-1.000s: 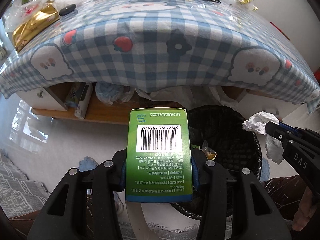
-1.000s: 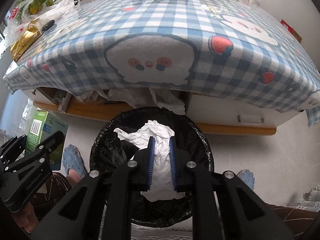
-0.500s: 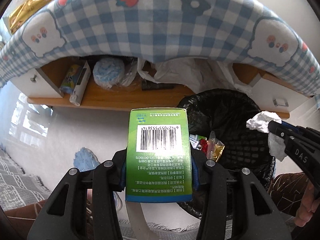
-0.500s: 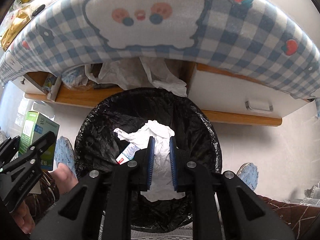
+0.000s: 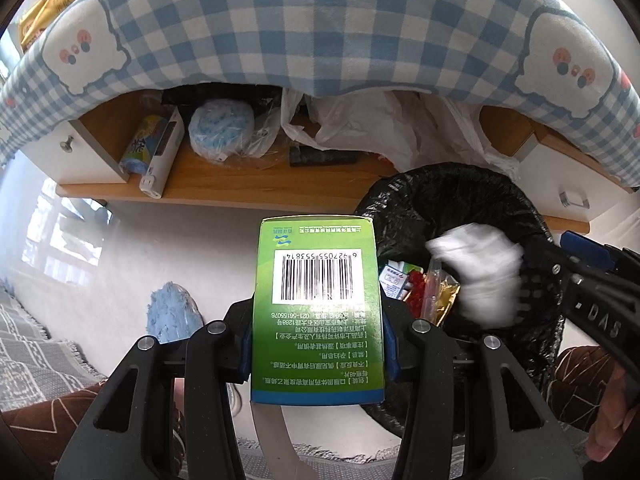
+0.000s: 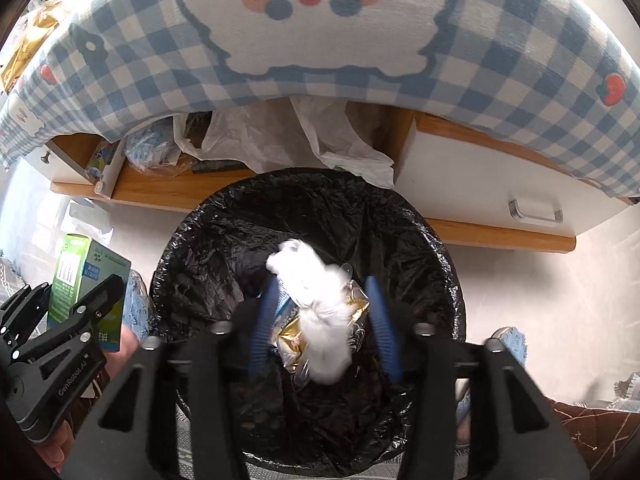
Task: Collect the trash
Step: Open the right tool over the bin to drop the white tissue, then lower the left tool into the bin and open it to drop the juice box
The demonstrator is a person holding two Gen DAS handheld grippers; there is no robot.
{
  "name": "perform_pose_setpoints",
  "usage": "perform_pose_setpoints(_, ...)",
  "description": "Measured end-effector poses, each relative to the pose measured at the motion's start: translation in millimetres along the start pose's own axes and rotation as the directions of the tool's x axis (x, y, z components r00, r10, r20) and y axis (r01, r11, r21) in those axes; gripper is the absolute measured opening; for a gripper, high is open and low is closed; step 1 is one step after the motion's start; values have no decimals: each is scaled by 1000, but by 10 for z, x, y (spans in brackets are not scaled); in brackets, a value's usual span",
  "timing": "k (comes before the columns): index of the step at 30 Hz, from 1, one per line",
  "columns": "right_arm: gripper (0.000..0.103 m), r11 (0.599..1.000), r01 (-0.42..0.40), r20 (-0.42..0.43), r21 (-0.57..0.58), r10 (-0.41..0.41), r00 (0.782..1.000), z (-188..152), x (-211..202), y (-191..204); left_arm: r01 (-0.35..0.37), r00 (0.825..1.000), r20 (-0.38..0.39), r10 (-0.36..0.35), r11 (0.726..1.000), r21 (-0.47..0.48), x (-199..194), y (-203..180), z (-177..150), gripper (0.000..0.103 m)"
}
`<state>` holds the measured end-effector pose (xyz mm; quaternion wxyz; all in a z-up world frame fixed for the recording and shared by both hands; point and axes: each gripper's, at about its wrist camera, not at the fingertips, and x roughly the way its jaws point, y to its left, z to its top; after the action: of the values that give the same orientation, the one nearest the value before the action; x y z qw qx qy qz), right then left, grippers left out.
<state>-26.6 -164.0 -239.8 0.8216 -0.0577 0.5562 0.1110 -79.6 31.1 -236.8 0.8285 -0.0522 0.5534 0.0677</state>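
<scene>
My left gripper [image 5: 318,336] is shut on a green carton [image 5: 316,300] with a barcode, held left of the bin; the carton also shows in the right wrist view [image 6: 86,280]. My right gripper [image 6: 324,320] is open over the black-lined trash bin [image 6: 224,232]. A crumpled white tissue [image 6: 320,300], blurred, is loose between its spread fingers, above gold and printed wrappers in the bin. In the left wrist view the tissue [image 5: 480,276] is beside the right gripper [image 5: 560,264], over the bin [image 5: 448,184].
A table with a blue checked cloth [image 5: 320,32] hangs over a wooden shelf [image 5: 224,192] holding bags and boxes. A white drawer [image 6: 500,192] is at the right. A blue slipper [image 5: 172,312] lies on the floor at the left.
My right gripper has opened and the tissue has left its fingers, dropping toward the bin. Both grippers have moved lower and closer to the bin. The left still holds the carton.
</scene>
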Motion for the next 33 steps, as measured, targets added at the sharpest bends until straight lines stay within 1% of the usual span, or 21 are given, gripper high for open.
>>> perform_pose_setpoints(2, 66, 1000, 0, 16, -5, 0, 1000, 8, -51, 2, -17, 1000, -5, 17, 1000, 2, -35, -44, 36, 46)
perform_pose_setpoints(4, 73, 1000, 3, 31, -1, -3, 1000, 22, -116, -24, -5, 1000, 13, 5, 1000, 5, -118, -103, 72, 46)
perform_pose_setpoints(5, 80, 1000, 4, 41, 5, -4, 999, 28, -158, -47, -14, 1000, 18, 14, 1000, 14, -150, -141, 85, 46)
perform_pose_setpoints(6, 85, 1000, 5, 49, 10, -5, 999, 34, -202, -74, -4, 1000, 27, 4, 1000, 20, -184, -173, 95, 46)
perform_pose_setpoints(9, 93, 1000, 15, 77, 21, -16, 997, 48, -331, -171, 8, 999, 33, -9, 999, 31, -249, -256, 116, 46)
perform_pose_setpoints(11, 95, 999, 31, 90, 33, -34, 995, 42, -394, -257, 12, 999, 30, -13, 999, 30, -278, -305, 123, 46)
perform_pose_setpoints(15, 95, 996, 57, 84, 63, -63, 995, 19, -426, -465, 26, 999, 31, -27, 999, 43, -327, -432, 133, 46)
perform_pose_setpoints(24, 95, 985, 76, 51, 157, -85, 995, -93, -439, -1031, 35, 999, 17, -36, 995, 91, -332, -768, 135, 46)
perform_pose_setpoints(26, 95, 978, 109, 40, 177, -117, 992, -120, -428, -1148, 40, 999, 6, -40, 995, 92, -307, -837, 136, 46)
perform_pose_setpoints(27, 95, 976, 112, 42, 188, -122, 992, -139, -436, -1200, 43, 999, 2, -43, 995, 92, -293, -869, 137, 46)
perform_pose_setpoints(30, 95, 972, 93, 28, 215, -102, 994, -182, -415, -1333, 47, 999, -7, -46, 994, 101, -246, -962, 128, 46)
perform_pose_setpoints(33, 95, 973, 93, 24, 210, -100, 995, -207, -409, -1411, 54, 998, -18, -52, 992, 110, -201, -1059, 109, 46)
